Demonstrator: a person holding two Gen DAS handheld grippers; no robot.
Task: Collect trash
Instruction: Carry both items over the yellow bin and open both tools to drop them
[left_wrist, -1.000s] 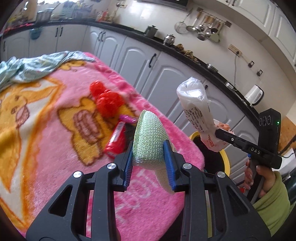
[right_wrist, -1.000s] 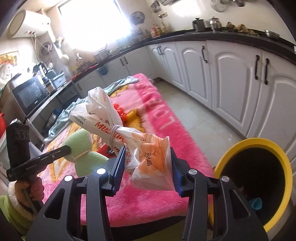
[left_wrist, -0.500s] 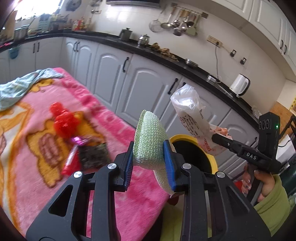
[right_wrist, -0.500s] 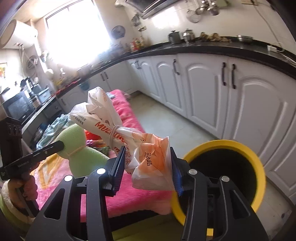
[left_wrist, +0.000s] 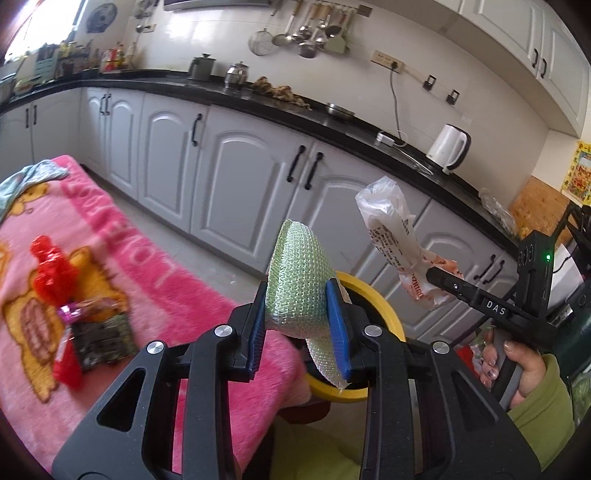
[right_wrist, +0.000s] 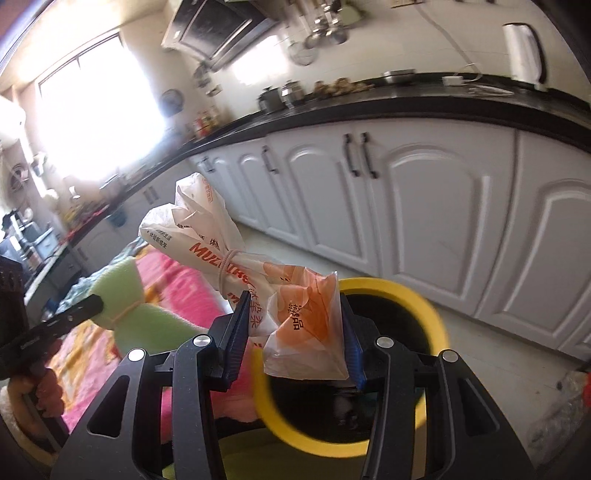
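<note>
Both grippers carry trash by the yellow-rimmed bin

The green mesh sponge (left_wrist: 297, 284) is pinched in the left gripper (left_wrist: 298, 325), the bin (left_wrist: 380, 299) just behind at 2 o'clock; the tied plastic bag (right_wrist: 258, 273) is pinched in the right gripper (right_wrist: 293, 332) above the bin's mouth; red wrappers (left_wrist: 55, 275) lie on the pink blanket (left_wrist: 155, 266) at 9 o'clock

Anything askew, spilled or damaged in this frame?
Nothing spilled or damaged. The left gripper clamps the green mesh foam, the right gripper the tied plastic bag, near the yellow-rimmed bin. Wrappers lie on the pink blanket.
</note>
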